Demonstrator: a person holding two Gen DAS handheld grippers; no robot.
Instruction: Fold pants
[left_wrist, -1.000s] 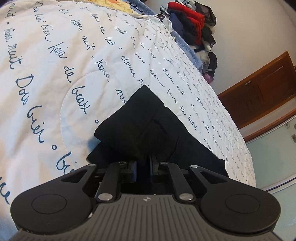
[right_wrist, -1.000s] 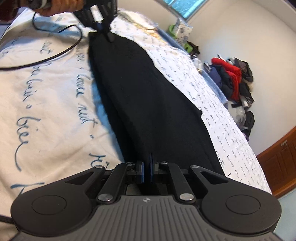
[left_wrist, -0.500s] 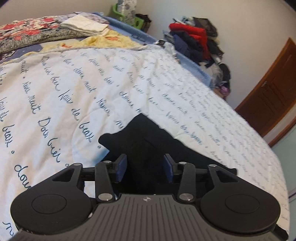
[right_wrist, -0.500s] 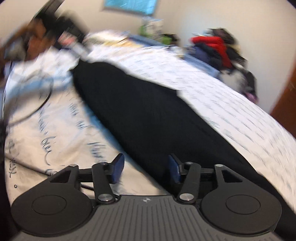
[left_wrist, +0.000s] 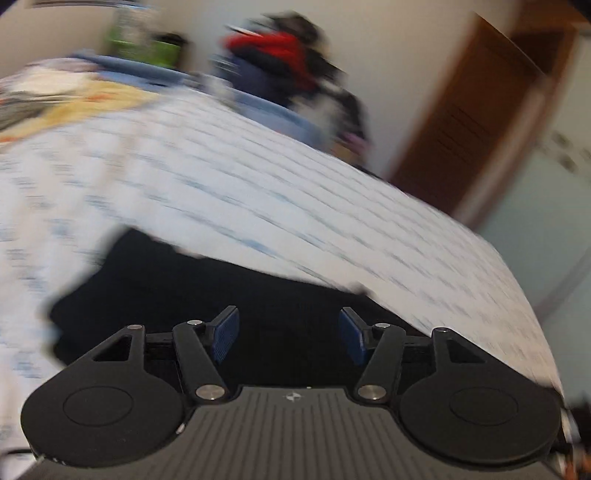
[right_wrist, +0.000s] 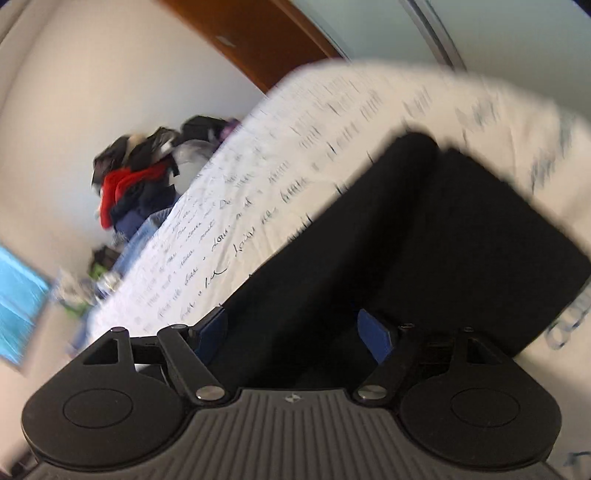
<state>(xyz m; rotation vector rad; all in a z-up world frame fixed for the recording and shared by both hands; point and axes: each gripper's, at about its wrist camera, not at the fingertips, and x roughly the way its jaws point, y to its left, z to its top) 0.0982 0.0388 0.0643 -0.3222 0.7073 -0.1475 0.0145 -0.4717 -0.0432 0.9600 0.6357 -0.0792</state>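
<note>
The black pants (left_wrist: 207, 291) lie flat on the white bedspread (left_wrist: 258, 192) with blue script. In the left wrist view my left gripper (left_wrist: 288, 338) is open and empty, just above the pants; the view is blurred by motion. In the right wrist view the pants (right_wrist: 424, 251) stretch away as a long dark band across the bedspread (right_wrist: 295, 155). My right gripper (right_wrist: 295, 334) is open and empty over the near part of the pants.
A pile of red and dark clothes (left_wrist: 288, 59) sits past the far side of the bed and also shows in the right wrist view (right_wrist: 136, 181). A brown wooden door (left_wrist: 480, 110) stands at the right. A yellow cloth (left_wrist: 92, 96) lies at the far left.
Both grippers were shut on the pants one second ago. Both have opened wide, let go of the cloth and swung quickly to new angles; the pants stay flat on the bed.
</note>
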